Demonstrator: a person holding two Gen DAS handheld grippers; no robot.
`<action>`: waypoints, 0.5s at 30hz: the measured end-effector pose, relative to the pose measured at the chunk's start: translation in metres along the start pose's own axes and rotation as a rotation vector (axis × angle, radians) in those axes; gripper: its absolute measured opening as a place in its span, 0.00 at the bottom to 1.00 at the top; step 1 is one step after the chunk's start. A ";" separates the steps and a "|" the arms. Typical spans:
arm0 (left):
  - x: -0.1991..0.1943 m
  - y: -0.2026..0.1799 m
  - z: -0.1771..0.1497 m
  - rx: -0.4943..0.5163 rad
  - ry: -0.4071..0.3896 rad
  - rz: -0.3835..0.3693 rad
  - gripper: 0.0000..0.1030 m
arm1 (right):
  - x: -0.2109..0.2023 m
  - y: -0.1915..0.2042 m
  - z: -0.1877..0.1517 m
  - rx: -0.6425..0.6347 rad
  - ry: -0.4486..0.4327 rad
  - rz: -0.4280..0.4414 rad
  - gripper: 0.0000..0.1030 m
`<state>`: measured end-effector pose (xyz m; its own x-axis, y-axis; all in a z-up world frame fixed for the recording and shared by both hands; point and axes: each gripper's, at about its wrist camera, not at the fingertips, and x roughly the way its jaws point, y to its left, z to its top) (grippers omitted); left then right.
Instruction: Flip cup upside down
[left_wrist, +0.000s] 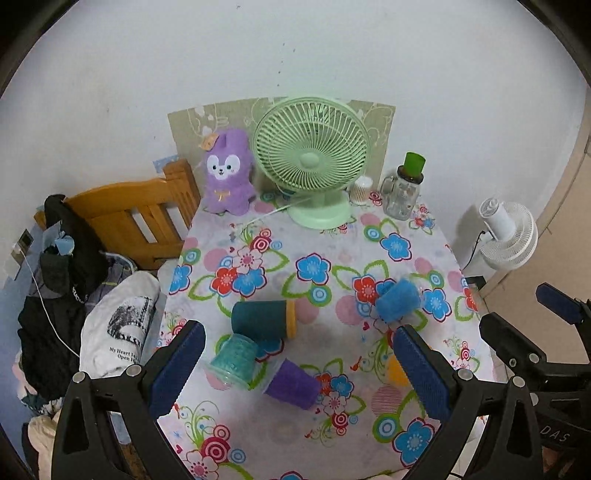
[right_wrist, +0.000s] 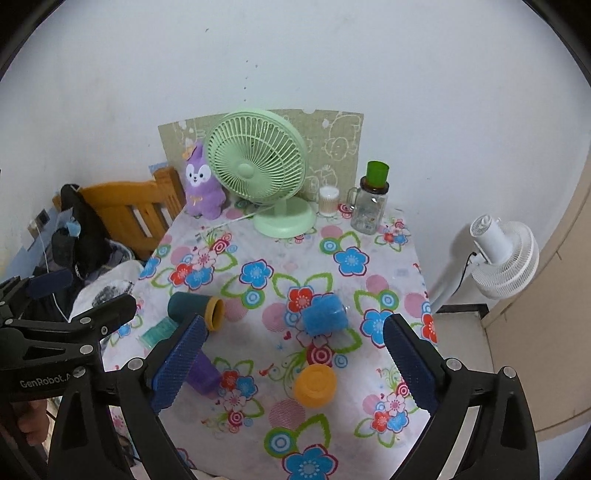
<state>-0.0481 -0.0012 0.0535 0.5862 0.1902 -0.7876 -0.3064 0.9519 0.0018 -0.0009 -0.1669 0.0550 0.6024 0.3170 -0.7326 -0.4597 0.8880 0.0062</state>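
Several cups lie on the flowered tablecloth (left_wrist: 295, 424). A dark teal cup with a yellow rim (left_wrist: 263, 318) lies on its side; it also shows in the right wrist view (right_wrist: 195, 305). A light teal cup (left_wrist: 233, 360), a purple cup (left_wrist: 292, 384) and a blue cup (left_wrist: 398, 298) also lie on their sides. An orange cup (right_wrist: 314, 384) stands upside down. My left gripper (left_wrist: 299, 369) is open above the purple and light teal cups. My right gripper (right_wrist: 295, 367) is open above the orange cup.
A green desk fan (left_wrist: 312, 160), a purple plush rabbit (left_wrist: 226, 173), a glass jar with a green cap (left_wrist: 403, 192) and a small round container (left_wrist: 361, 190) stand at the table's back. A wooden chair (left_wrist: 129, 218) with clothes is left. A white fan (left_wrist: 508, 236) stands right.
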 end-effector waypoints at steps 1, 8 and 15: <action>-0.002 0.002 0.000 0.001 -0.007 -0.003 1.00 | -0.001 0.000 -0.001 0.008 -0.004 -0.001 0.96; -0.009 0.006 -0.001 0.006 -0.023 0.002 1.00 | -0.004 0.004 -0.004 0.044 -0.006 -0.008 0.96; -0.009 0.004 -0.002 0.015 -0.016 -0.002 1.00 | -0.006 0.003 -0.006 0.052 -0.013 -0.044 0.96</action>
<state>-0.0559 0.0007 0.0594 0.5989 0.1920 -0.7775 -0.2941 0.9557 0.0095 -0.0100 -0.1680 0.0547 0.6301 0.2813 -0.7238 -0.3985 0.9171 0.0095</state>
